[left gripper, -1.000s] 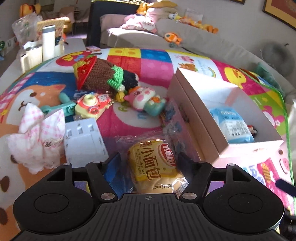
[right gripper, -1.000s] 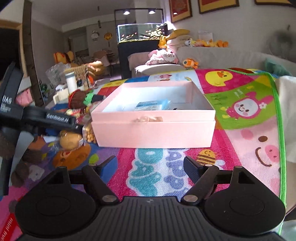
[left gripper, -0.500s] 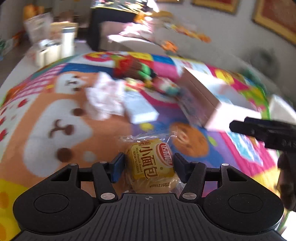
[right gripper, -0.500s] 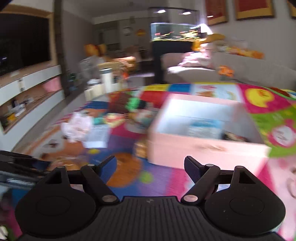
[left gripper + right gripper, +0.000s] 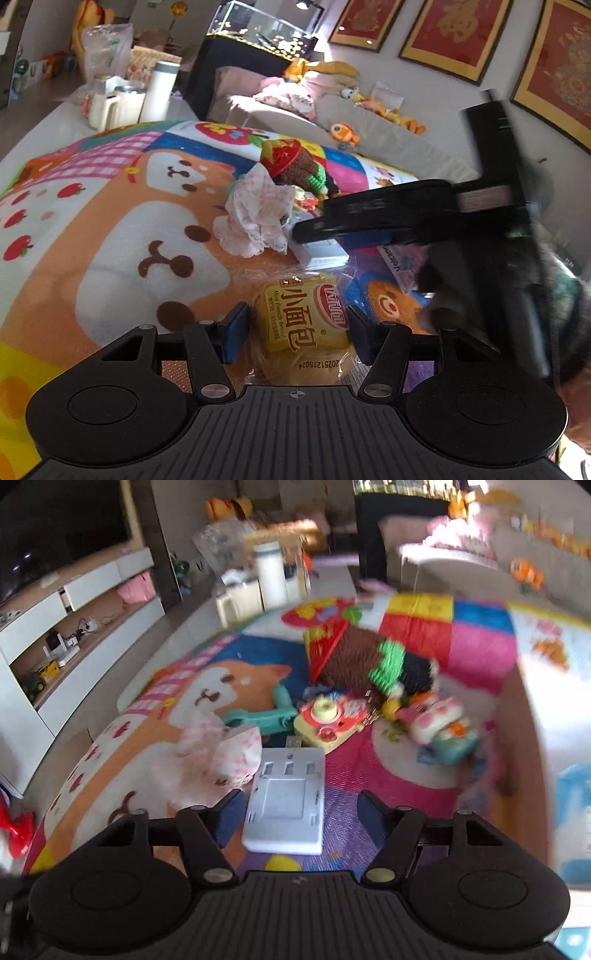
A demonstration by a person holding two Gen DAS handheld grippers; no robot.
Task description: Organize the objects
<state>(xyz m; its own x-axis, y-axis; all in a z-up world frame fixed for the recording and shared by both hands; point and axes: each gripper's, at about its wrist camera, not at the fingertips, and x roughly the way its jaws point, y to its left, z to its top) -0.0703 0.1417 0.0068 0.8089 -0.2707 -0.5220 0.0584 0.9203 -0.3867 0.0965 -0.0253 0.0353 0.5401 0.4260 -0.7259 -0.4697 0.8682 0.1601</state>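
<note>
Right wrist: white box (image 5: 286,805) between closing hand-held gripper (image 5: 301,814) fingers.

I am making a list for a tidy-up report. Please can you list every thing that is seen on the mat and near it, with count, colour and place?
Play mat: one, many colours, under everything.
Bread packet: one, yellow, between the left gripper's fingers.
White flat box: one, white, between the right gripper's fingers, not yet pressed.
Frilly cloth: one, pink and white, beside the white box.
Knitted doll: one, brown, green, red, mid mat.
Toy camera: one, yellow and pink, before the doll.
Flask: one, white, beyond the mat.
Left gripper: black, holding the packet.
Right gripper: black, jaws closing.
</note>
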